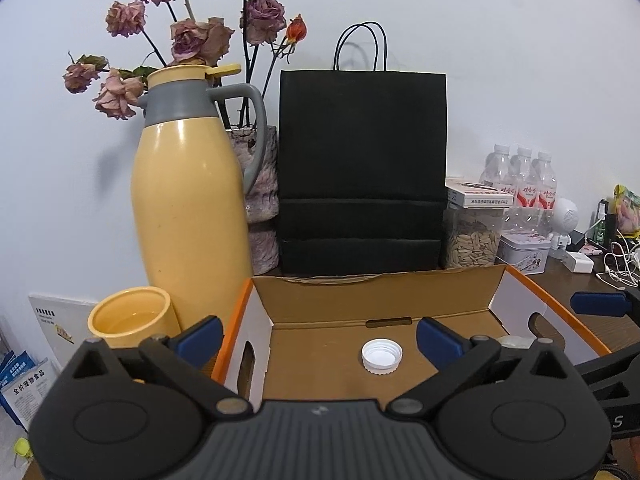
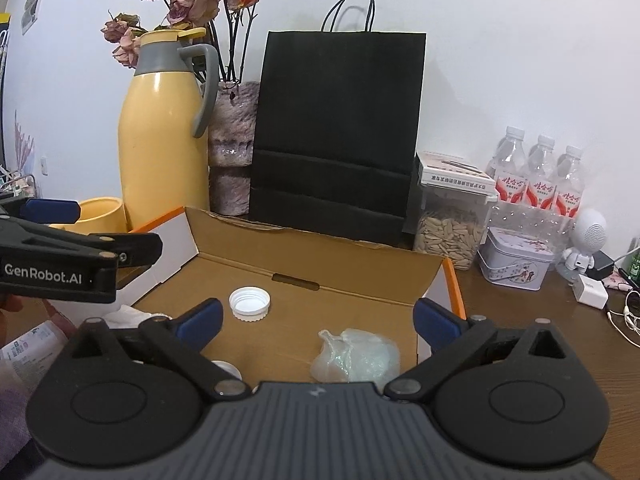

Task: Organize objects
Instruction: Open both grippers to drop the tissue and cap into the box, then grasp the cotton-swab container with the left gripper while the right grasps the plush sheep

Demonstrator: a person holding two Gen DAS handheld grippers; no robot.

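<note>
Two open grippers fill the lower frame, holding nothing. In the left wrist view, at far left a yellow cup (image 1: 130, 316) stands before a tall yellow flask (image 1: 188, 196), with dried roses (image 1: 188, 36) above against a white wall (image 1: 520, 60). The left gripper (image 1: 320, 338) has its blue-tipped fingers spread wide over an open cardboard box (image 1: 280, 300) at centre, where a white cap (image 1: 382, 356) lies upturned on the floor. A black bag (image 1: 362, 168) stands behind. In the right wrist view, the right gripper (image 2: 318, 320) is equally wide above a crumpled plastic wrap (image 2: 356, 356) in the box. Water bottles (image 2: 538, 176) and a tin (image 2: 516, 264) sit at right on the dark wooden table (image 2: 540, 308).
</note>
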